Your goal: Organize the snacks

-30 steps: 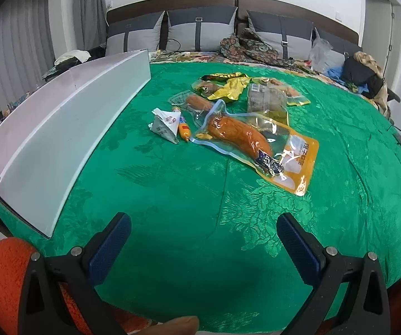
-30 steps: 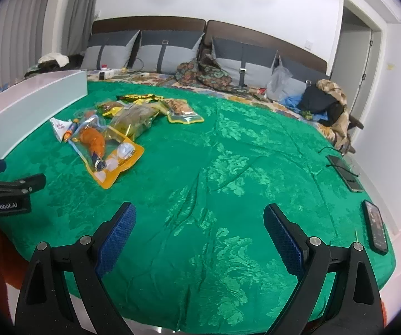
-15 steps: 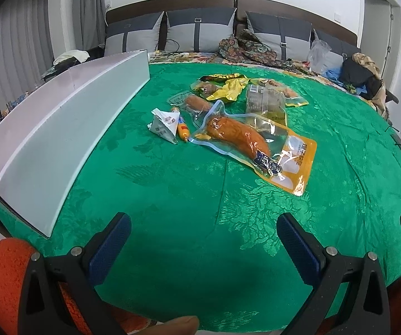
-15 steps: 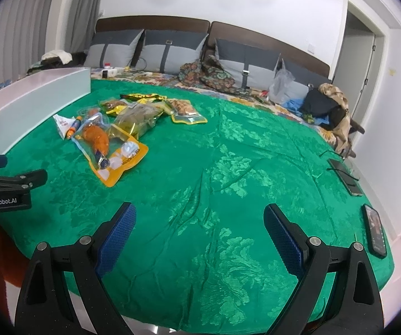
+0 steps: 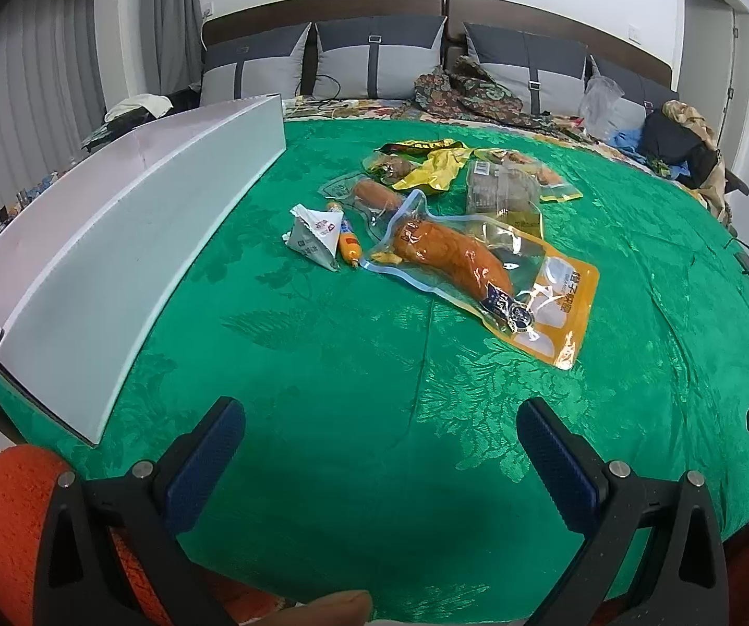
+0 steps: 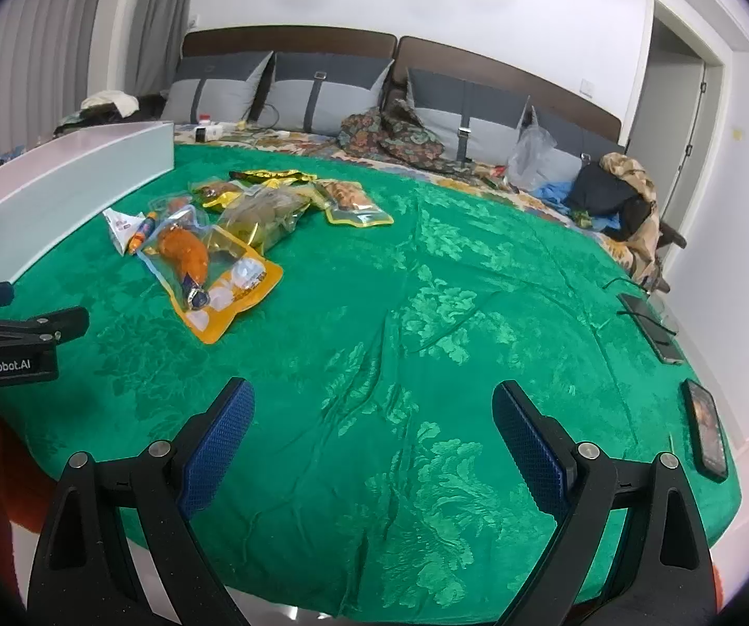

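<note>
1. The left gripper is spread wide and grasps nothing, its black fingers faced with ribbed blue pads; it hangs over bare green bedspread, a woven cloth with a raised leaf pattern
2. The right gripper is likewise released and empty, with the same blue pads above creased cloth
3. The snacks lie in a loose heap well ahead of both: a large clear-and-orange pouch with an orange drumstick-shaped piece inside, a small sausage just beside a white triangular packet, and crinkled yellow foil bags behind
4. A long white box, smooth and flat-walled, stands along the left of the heap
5. Only the left wrist view shows the box's near end and an orange knitted sleeve
6. Only the right wrist view shows the left tool from the side, marked GenRobot.AI, and two dark phones near the bed's right edge
</note>
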Tool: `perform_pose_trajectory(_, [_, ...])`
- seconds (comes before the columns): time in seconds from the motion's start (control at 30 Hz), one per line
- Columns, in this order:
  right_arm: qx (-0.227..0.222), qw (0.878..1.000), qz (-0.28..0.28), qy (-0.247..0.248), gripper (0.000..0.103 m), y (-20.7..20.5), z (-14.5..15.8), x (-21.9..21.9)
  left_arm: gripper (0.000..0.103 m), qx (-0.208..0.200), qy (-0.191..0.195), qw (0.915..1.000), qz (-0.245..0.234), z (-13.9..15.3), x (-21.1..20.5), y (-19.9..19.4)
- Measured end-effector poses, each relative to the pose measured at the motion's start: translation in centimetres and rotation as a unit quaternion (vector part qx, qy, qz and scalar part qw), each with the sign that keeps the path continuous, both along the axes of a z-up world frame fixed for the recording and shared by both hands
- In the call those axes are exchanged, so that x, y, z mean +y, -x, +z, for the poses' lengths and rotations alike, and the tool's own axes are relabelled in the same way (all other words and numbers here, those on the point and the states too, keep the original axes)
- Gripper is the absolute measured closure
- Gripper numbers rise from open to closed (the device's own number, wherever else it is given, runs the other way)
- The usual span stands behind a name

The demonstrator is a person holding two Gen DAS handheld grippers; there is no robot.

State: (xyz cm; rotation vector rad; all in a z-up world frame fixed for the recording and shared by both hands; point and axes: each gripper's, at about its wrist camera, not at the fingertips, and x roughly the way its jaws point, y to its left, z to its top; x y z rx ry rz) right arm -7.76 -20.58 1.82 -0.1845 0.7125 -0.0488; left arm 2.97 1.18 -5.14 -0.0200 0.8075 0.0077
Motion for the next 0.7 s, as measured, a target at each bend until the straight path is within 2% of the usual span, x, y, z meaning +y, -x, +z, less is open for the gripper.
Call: perform_pose_trajectory(0.7, [0.007, 1.000, 0.010, 0.001, 0.008, -0.33, -0.60, 0.61, 0.000, 0.000, 0.002, 1.0000, 0.006, 0.17, 0.55, -0.14])
